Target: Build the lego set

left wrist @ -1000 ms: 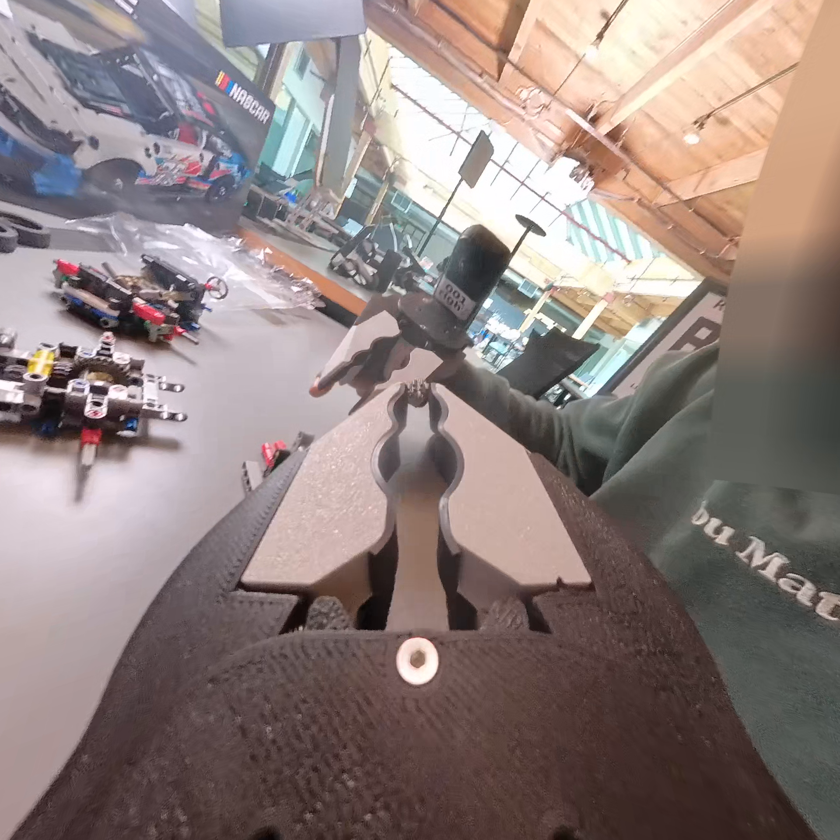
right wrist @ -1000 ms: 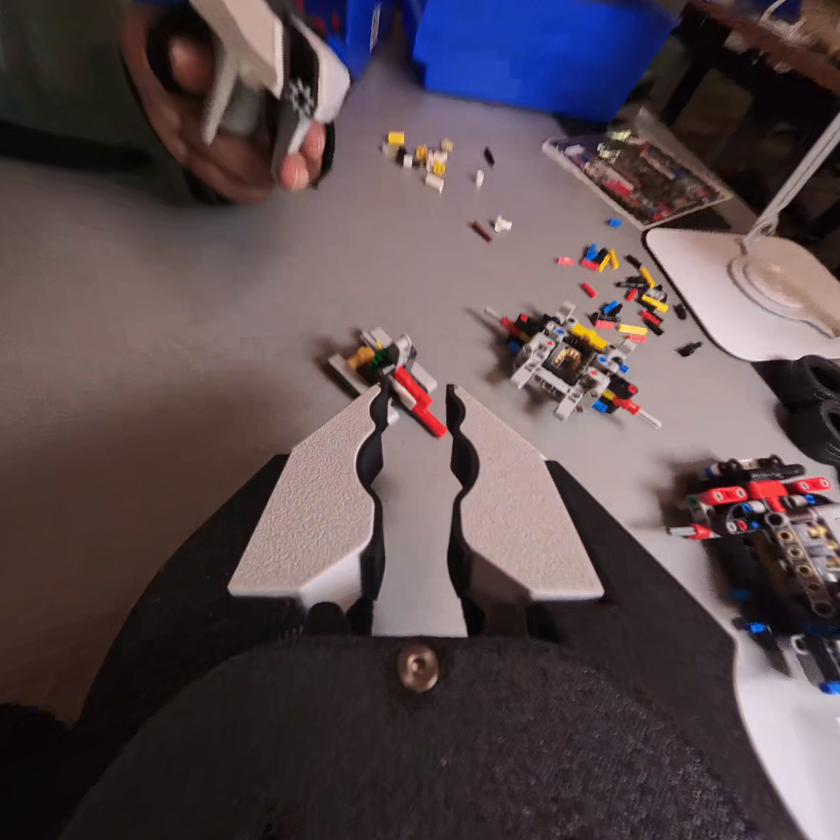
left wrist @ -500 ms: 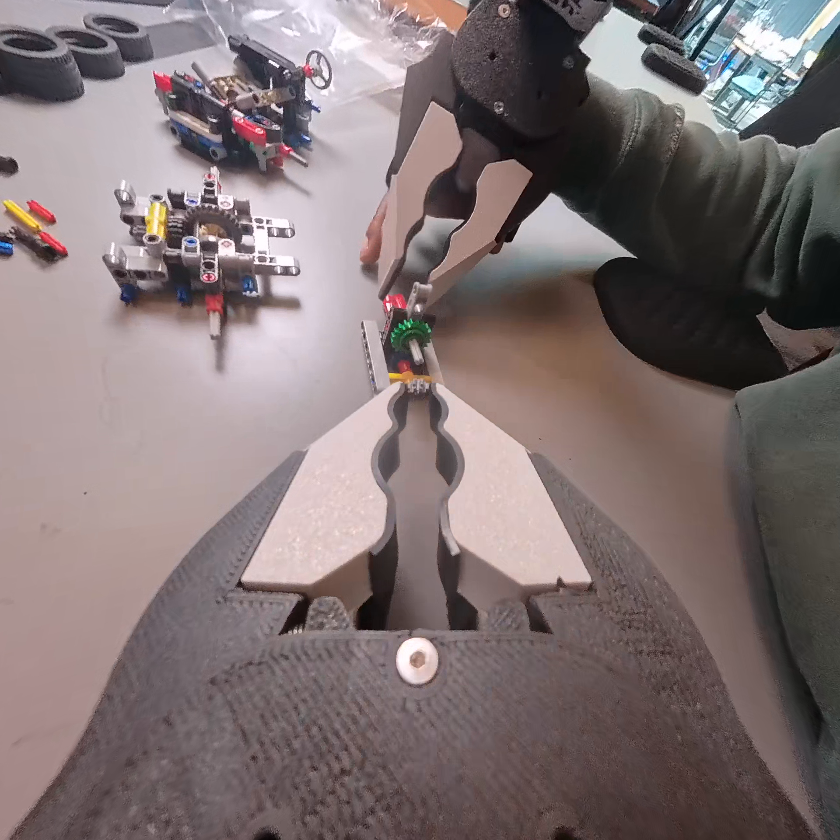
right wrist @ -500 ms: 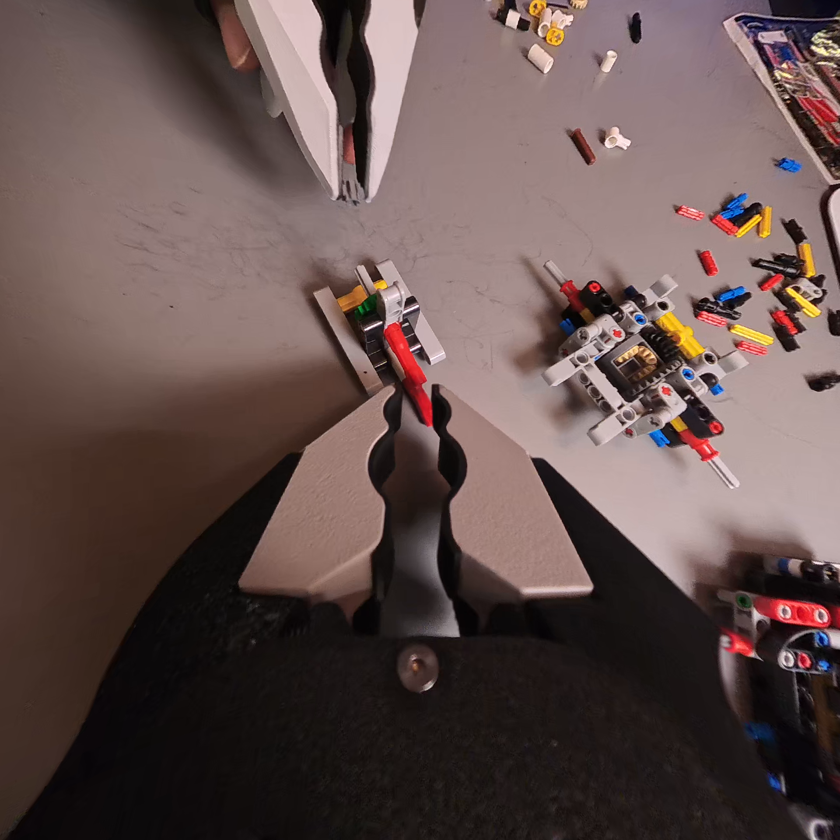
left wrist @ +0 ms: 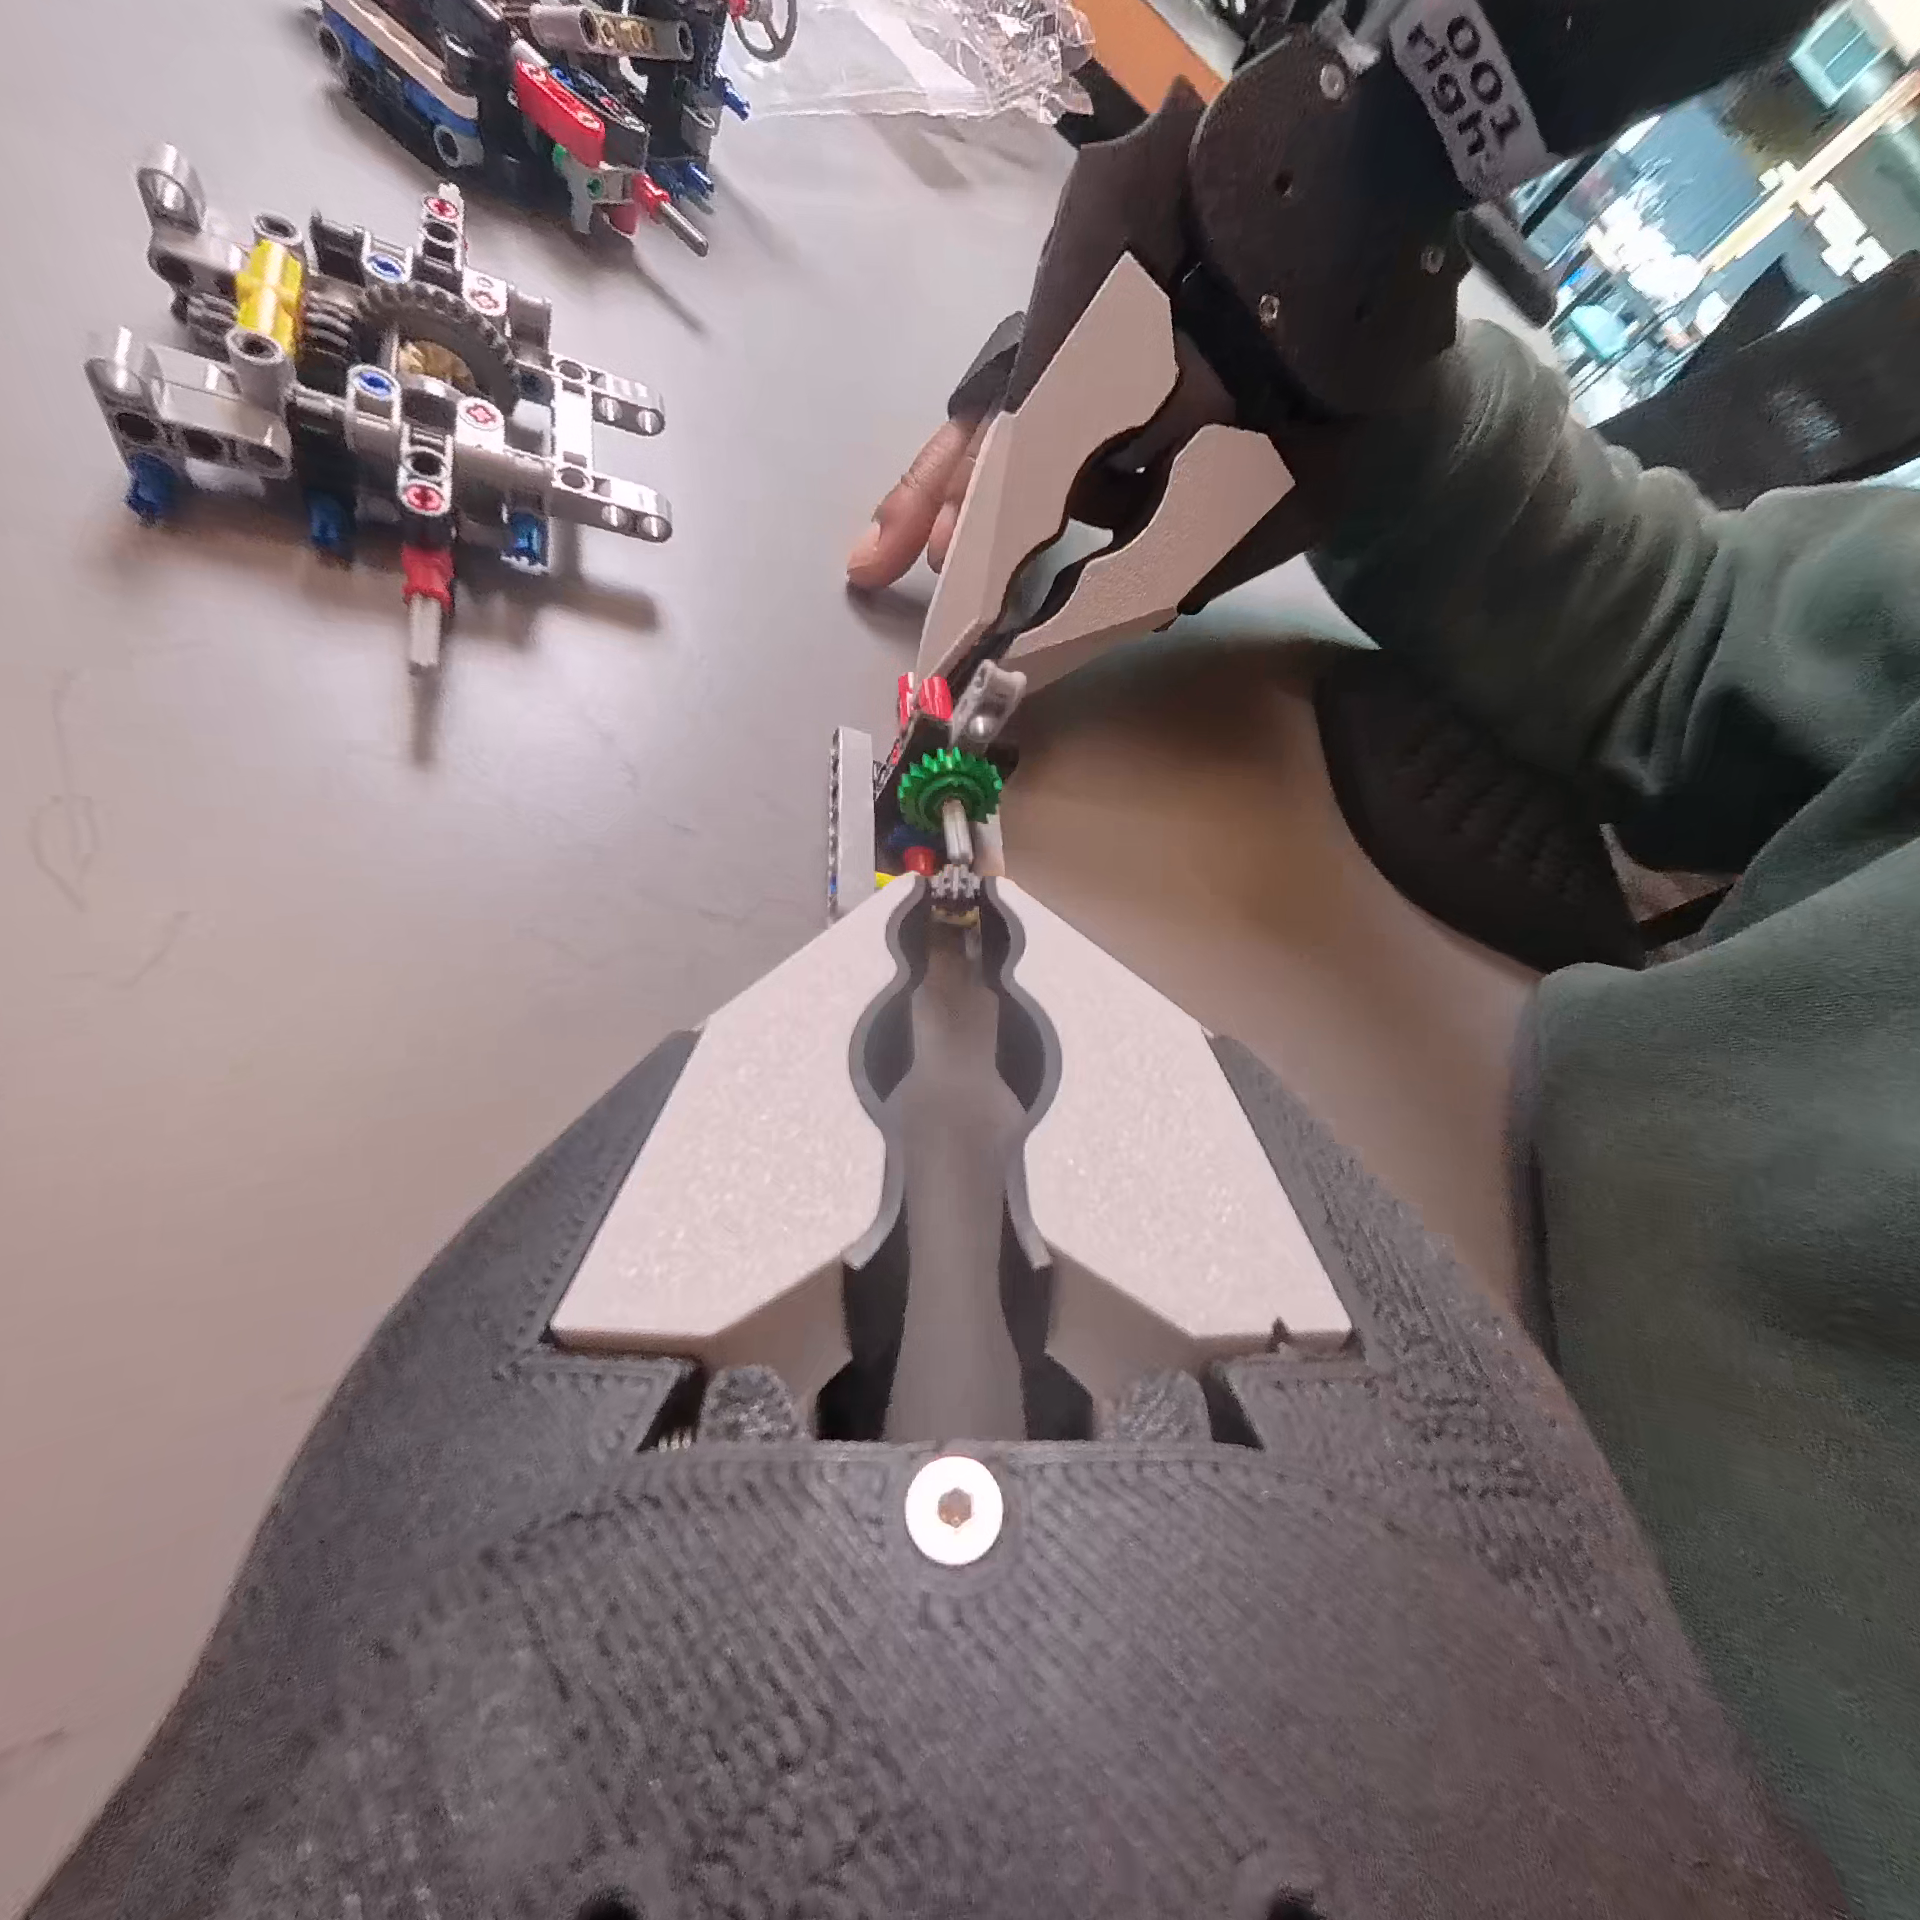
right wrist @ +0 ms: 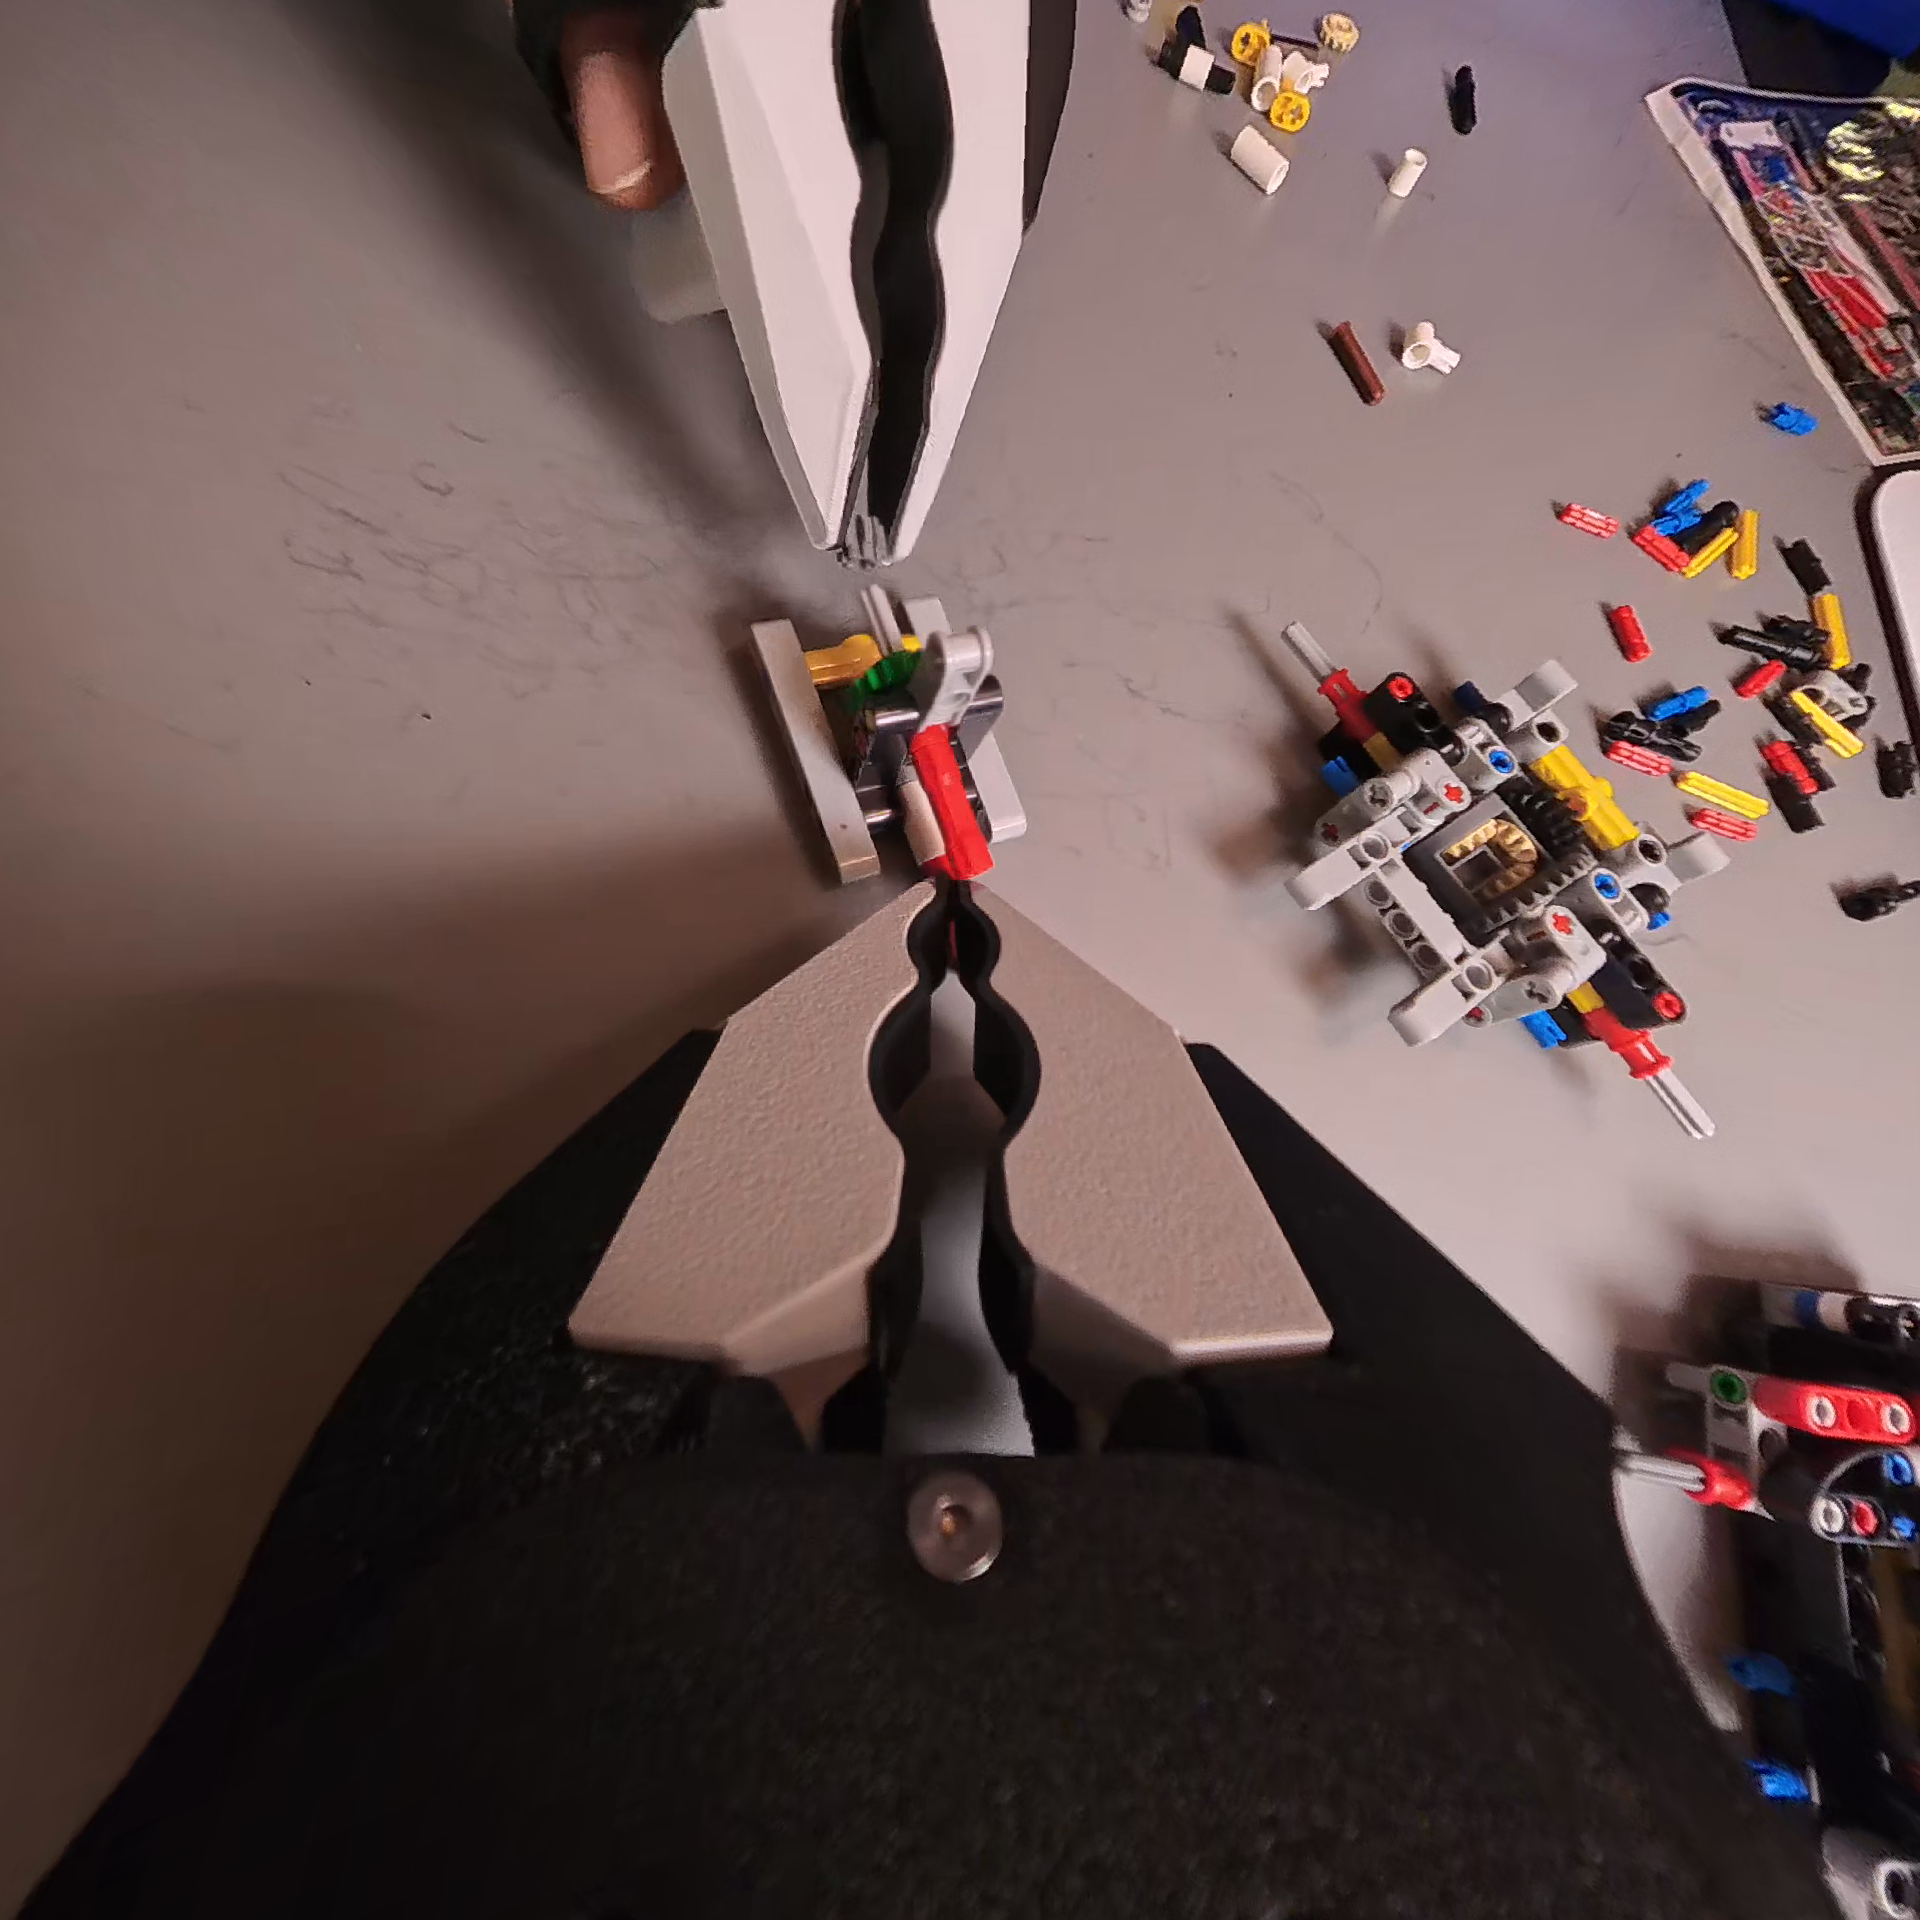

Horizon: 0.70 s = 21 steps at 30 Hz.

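Grey table (right wrist: 416,520): 2 tools (left wrist: 958,883) (right wrist: 951,894) pinching 1 small brick assy (right wrist: 894,738).

You get soft, even indoor light on the grey desk (right wrist: 364,468), brighter toward the top right of the right wrist view. A broad warm shadow lies across the desk's lower left there, and another falls beside the sleeve (left wrist: 1558,644) in the left wrist view. Both views bulge with wide-angle distortion at the edges. The window area (left wrist: 1714,208) glares pale and blurred. The assemblies (right wrist: 1818,1455) at the right edge smear with blur; the centre stays fairly sharp.
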Each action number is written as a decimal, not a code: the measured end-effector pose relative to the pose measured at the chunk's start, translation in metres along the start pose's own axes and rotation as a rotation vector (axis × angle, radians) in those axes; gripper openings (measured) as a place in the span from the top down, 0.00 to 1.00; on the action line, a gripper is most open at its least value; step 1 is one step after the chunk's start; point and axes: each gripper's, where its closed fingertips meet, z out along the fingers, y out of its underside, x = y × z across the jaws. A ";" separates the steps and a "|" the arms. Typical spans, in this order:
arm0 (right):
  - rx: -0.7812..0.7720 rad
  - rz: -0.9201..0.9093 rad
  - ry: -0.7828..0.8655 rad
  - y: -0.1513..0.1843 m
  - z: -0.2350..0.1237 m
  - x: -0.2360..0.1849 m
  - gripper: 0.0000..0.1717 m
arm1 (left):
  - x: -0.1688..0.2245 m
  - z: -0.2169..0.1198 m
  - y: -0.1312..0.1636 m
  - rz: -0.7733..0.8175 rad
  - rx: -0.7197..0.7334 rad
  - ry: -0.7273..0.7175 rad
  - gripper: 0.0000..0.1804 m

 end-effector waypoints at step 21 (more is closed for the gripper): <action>0.048 0.036 0.077 -0.004 0.001 -0.011 1.00 | 0.001 -0.010 -0.010 -0.359 0.094 0.205 0.96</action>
